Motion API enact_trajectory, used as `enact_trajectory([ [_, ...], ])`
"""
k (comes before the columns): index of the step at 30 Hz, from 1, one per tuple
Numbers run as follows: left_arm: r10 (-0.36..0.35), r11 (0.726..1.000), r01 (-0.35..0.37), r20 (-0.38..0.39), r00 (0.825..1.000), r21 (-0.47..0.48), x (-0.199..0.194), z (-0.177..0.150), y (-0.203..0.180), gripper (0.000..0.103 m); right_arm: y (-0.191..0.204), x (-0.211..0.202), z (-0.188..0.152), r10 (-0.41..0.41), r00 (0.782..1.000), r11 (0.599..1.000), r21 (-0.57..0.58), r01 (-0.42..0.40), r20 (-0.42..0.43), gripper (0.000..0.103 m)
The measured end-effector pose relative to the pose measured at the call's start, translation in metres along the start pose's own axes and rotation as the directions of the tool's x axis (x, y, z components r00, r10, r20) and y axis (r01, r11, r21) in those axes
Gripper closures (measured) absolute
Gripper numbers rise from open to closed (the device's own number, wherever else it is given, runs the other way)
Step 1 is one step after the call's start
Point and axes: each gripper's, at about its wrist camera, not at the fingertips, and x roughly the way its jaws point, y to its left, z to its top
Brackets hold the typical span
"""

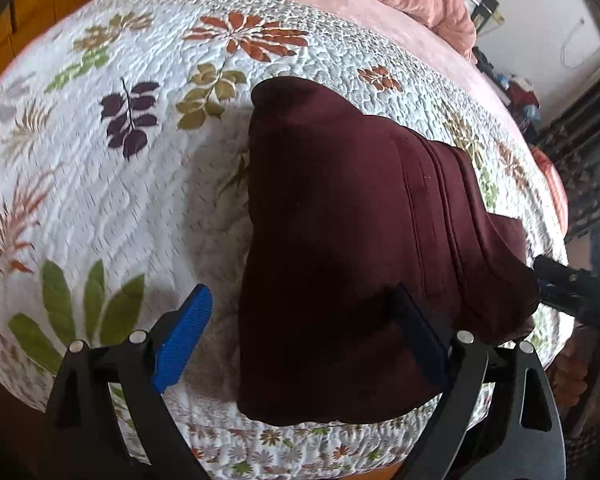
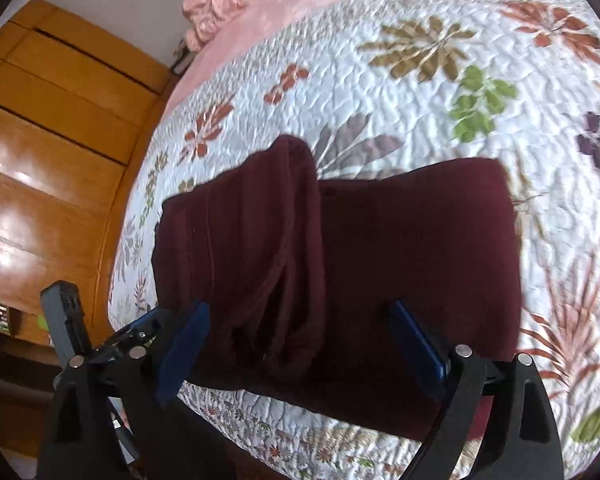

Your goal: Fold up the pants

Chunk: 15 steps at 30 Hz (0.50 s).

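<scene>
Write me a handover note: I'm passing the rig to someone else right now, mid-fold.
Left gripper: open, holding nothing, over the bundle's near edge.
Right gripper: open, empty, also above that edge.
Dark maroon fabric pants: folded into a compact bundle on the white floral quilt, near the bed's front edge.
Done: main folds appear made.
Left: perhaps one last fold or smoothing; hard to judge.

Bed point(image 1: 380, 16) under floral quilt point(image 1: 100, 184), folded maroon pants point(image 1: 340, 240) on top, near its edge
</scene>
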Motion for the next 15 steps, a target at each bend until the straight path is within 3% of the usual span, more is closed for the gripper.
enact_trajectory([
  [6,-0.06,0.997,0.059,-0.024,0.998,-0.049,0.002,-0.001,0.008,0.012,0.012,0.028,0.001,-0.016,0.999,0.999,-0.031,0.014,-0.051,0.014],
  [7,-0.065,0.997,0.063,-0.027,0.998,-0.055,0.001,-0.002,0.009,0.012,0.014,0.031,0.0,-0.011,0.998,0.999,-0.038,0.009,-0.055,0.022],
  [8,-0.07,0.996,0.068,-0.03,0.997,-0.061,0.0,-0.002,0.009,0.012,0.016,0.033,0.0,0.005,0.998,0.999,-0.045,-0.007,-0.064,0.044],
  [10,-0.079,0.994,0.076,-0.039,0.996,-0.079,0.001,-0.003,0.011,0.012,0.018,0.038,0.001,0.071,0.993,0.996,-0.043,-0.075,-0.092,0.067],
  [13,-0.091,0.991,0.086,-0.05,0.995,-0.102,0.0,-0.004,0.014,0.012,0.021,0.033,0.002,0.08,0.993,0.995,-0.052,-0.085,-0.082,0.081],
  [15,-0.097,0.989,0.09,-0.053,0.994,-0.116,-0.003,-0.005,0.015,0.012,0.026,0.022,0.003,0.092,0.994,0.993,-0.07,-0.096,-0.06,0.084],
])
